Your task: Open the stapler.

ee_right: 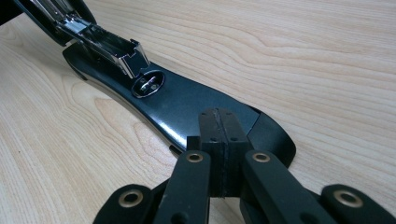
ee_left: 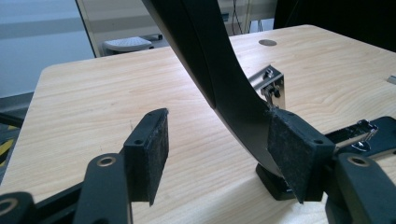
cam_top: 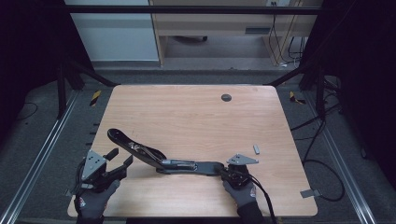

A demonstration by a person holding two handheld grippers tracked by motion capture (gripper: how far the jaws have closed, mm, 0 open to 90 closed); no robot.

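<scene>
2 claws low at table's near edge: left claw (cam_top: 120,163) wide open beside stapler (cam_top: 159,158) lid, right claw (cam_top: 225,171) closed, pressing stapler base.

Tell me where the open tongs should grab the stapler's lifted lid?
Probably the raised black lid near its middle, closing across its narrow sides from the person's left. It slopes up clear of the table, and the open left tongs already sit beside it, while the right tongs press the base.

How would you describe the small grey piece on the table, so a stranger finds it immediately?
Start at the wooden table and go to its right edge. The small grey piece lies alone there, just beyond the right gripper. Unlike the long black stapler, it is tiny, pale and untouched.
</scene>
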